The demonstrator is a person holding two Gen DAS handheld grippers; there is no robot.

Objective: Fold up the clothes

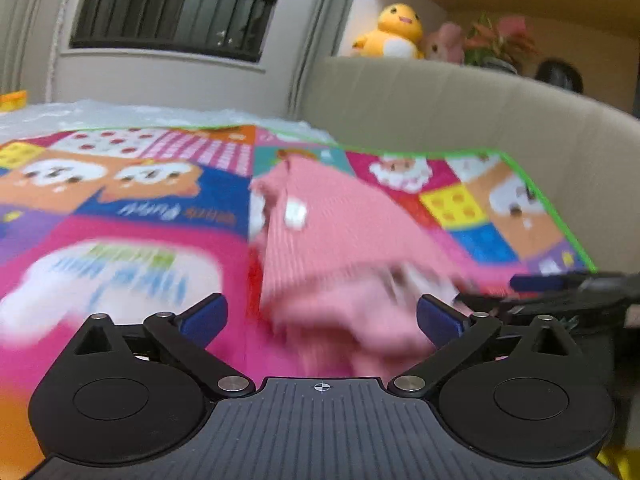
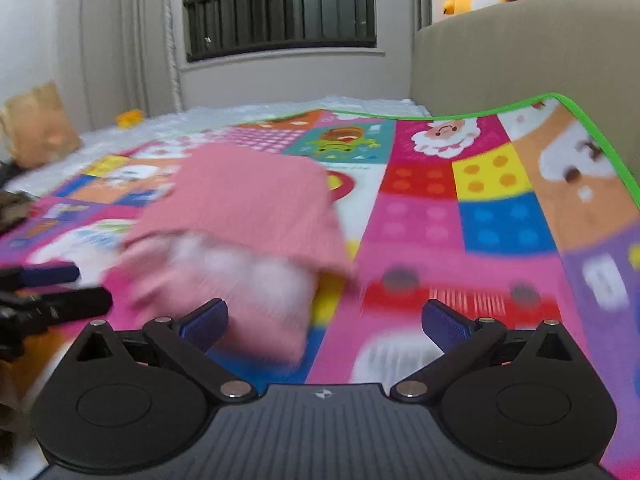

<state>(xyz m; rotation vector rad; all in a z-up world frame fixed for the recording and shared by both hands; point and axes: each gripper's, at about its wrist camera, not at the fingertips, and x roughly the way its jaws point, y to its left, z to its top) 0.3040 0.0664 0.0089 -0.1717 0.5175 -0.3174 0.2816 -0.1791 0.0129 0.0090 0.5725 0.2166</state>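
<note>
A pink ribbed garment (image 1: 344, 232) lies partly folded on a bright cartoon play mat (image 1: 120, 208). In the left wrist view my left gripper (image 1: 320, 318) is open, its blue pads either side of the garment's blurred near edge, holding nothing. The right gripper's fingers (image 1: 560, 284) show at the right edge. In the right wrist view the garment (image 2: 248, 208) lies left of centre on the mat (image 2: 480, 208). My right gripper (image 2: 324, 322) is open and empty, its left pad by the garment's near edge. The left gripper's fingers (image 2: 48, 288) show at the left.
A beige sofa back (image 1: 460, 112) runs behind the mat's green-trimmed right edge. Yellow and pink plush toys (image 1: 396, 32) sit on top of it. A barred window (image 2: 280, 8) and curtains are at the back. A brown bag (image 2: 36, 124) sits far left.
</note>
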